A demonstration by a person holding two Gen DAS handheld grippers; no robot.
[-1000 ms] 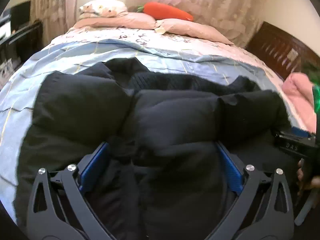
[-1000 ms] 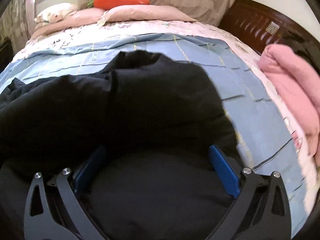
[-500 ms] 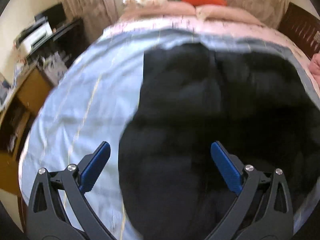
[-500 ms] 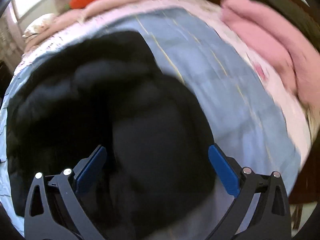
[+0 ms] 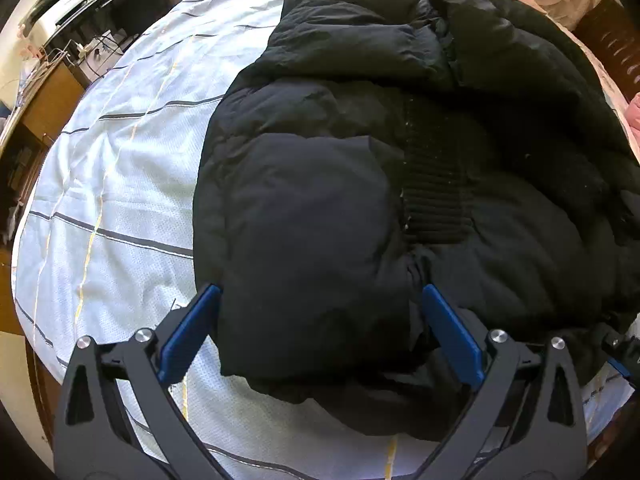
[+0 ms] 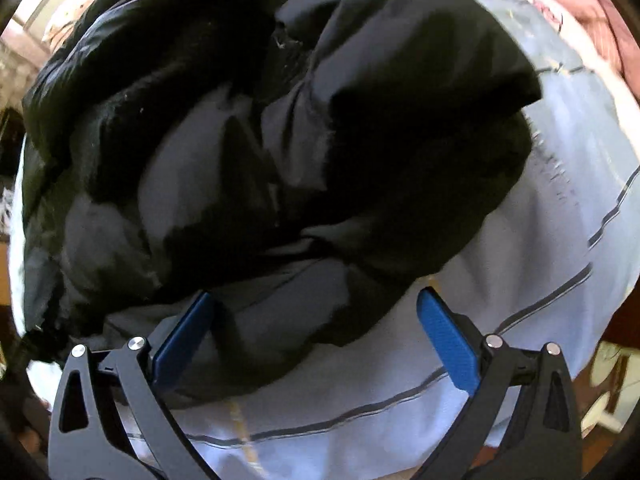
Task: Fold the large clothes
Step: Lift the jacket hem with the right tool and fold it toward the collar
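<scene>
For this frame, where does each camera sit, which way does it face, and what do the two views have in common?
Left wrist: rides the left gripper, looking down over the black padded jacket on the blue striped bedspread; its open blue-padded fingers show.
Right wrist: rides the right gripper, looking down at the jacket's near edge, blurred; its open fingers show.
Shared: the same jacket and bedspread; the right gripper's edge seems to peek in at the left view's lower right.

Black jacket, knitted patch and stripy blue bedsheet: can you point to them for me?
black jacket (image 5: 312, 220): left wrist view, on the puffy folded panel.
knitted patch (image 5: 436, 176): left wrist view, on its ribbed middle.
stripy blue bedsheet (image 5: 120, 184): left wrist view, on bare sheet beside the jacket.
</scene>
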